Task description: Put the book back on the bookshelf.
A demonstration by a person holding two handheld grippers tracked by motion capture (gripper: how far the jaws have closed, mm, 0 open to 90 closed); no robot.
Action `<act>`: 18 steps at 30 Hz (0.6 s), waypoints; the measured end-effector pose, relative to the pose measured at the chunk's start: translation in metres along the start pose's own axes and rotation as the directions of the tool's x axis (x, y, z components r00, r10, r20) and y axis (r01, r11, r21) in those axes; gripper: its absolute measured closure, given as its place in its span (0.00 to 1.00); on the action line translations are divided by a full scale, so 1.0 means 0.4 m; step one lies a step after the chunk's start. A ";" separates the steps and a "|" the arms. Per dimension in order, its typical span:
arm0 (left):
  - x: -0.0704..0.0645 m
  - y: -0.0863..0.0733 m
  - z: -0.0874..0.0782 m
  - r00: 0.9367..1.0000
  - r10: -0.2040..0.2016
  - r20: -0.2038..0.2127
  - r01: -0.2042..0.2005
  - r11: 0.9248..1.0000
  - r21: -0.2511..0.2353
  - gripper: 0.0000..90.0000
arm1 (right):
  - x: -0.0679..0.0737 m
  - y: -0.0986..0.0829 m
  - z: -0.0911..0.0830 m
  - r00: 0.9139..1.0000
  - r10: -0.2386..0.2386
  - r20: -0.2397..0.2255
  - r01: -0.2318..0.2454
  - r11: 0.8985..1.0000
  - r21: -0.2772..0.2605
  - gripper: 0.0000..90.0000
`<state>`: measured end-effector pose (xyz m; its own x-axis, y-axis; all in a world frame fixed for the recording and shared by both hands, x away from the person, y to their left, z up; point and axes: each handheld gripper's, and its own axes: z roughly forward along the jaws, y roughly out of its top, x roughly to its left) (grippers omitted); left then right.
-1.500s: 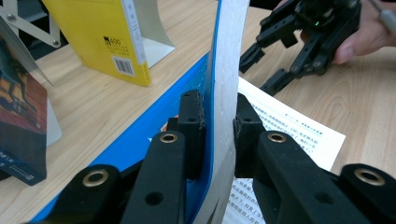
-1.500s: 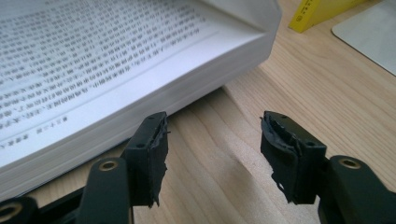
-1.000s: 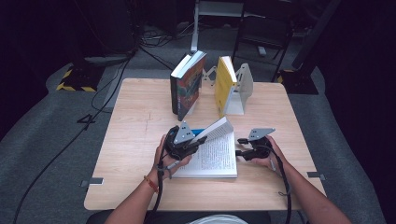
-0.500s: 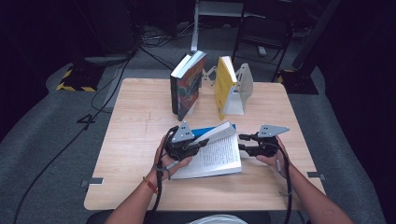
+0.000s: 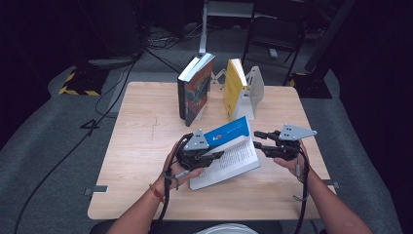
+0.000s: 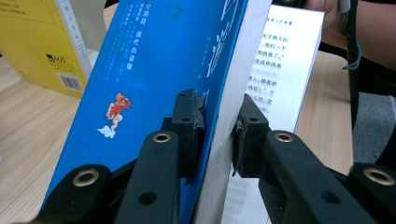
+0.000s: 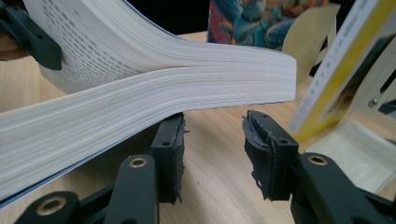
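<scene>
left gripper (image 6: 218, 135) pinching the blue book's (image 5: 227, 132) raised front half, right gripper (image 5: 259, 140) spread wide just off its page edge, yellow book (image 5: 234, 88) close behind, bare tabletop (image 5: 141, 146) left of the grippers

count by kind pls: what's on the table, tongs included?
Books: 3 - blue book half open in the left tongs, dark-cover book and yellow book standing
Bookends: 1 - white bookend beside the yellow book
Tongs: 2 - left, plus right tongs open by the blue book's edge
Total: 6
</scene>
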<state>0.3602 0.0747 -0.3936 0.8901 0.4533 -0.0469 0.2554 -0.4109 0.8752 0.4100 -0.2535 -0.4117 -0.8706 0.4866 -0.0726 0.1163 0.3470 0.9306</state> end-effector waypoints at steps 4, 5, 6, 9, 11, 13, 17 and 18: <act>-0.010 -0.015 -0.013 0.999 0.047 -0.014 -0.047 0.999 -0.011 0.81 | 0.019 0.028 0.004 0.999 -0.034 0.004 0.035 0.999 -0.013 0.69; -0.012 -0.022 -0.015 0.998 0.053 -0.013 -0.054 0.998 -0.022 0.80 | 0.022 0.034 0.006 0.999 -0.036 0.004 0.036 0.999 -0.015 0.69; -0.014 -0.030 -0.020 0.999 0.051 -0.019 -0.051 0.998 -0.036 0.80 | 0.026 0.041 0.008 0.999 -0.040 0.004 0.040 0.999 -0.020 0.69; -0.020 -0.040 -0.039 0.997 0.053 -0.061 -0.057 0.996 -0.065 0.78 | 0.037 0.067 0.018 0.999 -0.048 0.008 0.048 0.999 -0.025 0.69; -0.028 -0.044 -0.049 0.994 0.066 -0.091 -0.072 0.995 -0.067 0.77 | 0.044 0.083 0.025 0.998 -0.057 0.011 0.057 0.998 -0.027 0.69; -0.036 -0.046 -0.058 0.989 0.082 -0.125 -0.090 0.994 -0.064 0.77 | 0.052 0.102 0.032 0.997 -0.077 0.016 0.077 0.997 -0.025 0.69; -0.040 -0.057 -0.071 0.988 0.056 -0.144 -0.066 0.995 -0.068 0.74 | 0.060 0.123 0.045 0.998 -0.066 0.006 0.066 0.997 -0.033 0.69; -0.042 -0.063 -0.073 0.987 0.048 -0.152 -0.058 0.996 -0.065 0.72 | 0.061 0.126 0.047 0.998 -0.062 0.005 0.062 0.998 -0.031 0.69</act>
<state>0.3278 0.1007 -0.4009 0.8337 0.5480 0.0688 0.1778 -0.3842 0.9060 0.4034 -0.2091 -0.3734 -0.8738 0.4681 -0.1316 0.0472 0.3510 0.9352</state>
